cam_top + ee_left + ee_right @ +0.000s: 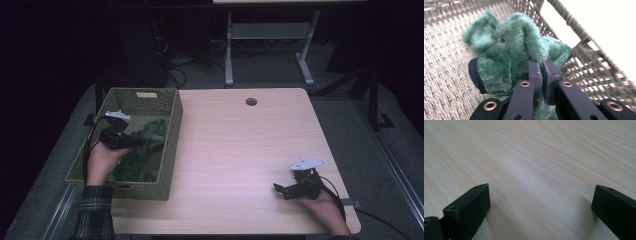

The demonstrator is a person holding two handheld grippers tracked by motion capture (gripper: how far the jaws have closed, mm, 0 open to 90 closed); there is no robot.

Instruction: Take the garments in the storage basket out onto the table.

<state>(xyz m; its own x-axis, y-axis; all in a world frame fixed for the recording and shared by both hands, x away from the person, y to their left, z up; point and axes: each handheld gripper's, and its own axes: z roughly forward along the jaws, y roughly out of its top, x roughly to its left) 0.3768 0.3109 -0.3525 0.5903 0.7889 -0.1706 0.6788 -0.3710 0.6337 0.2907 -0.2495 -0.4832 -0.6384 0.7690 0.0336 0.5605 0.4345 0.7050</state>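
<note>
Green plush cloth (pixel 509 55) sits bunched inside the woven basket (pixel 170 150) at the table's (pixel 240 150) left edge, and your left gripper (pixel 543 65) has its jaws pressed together on a fold of it, so the step in hand looks like the lift-out. Next move, by my read: raise it clear of the basket wall and carry it over the bare wood, where your right gripper (pixel 280 189) rests with jaws spread wide and nothing between them. Fabric looks fuzzy, soft, crumpled, with a dark trim band at one edge.
</note>
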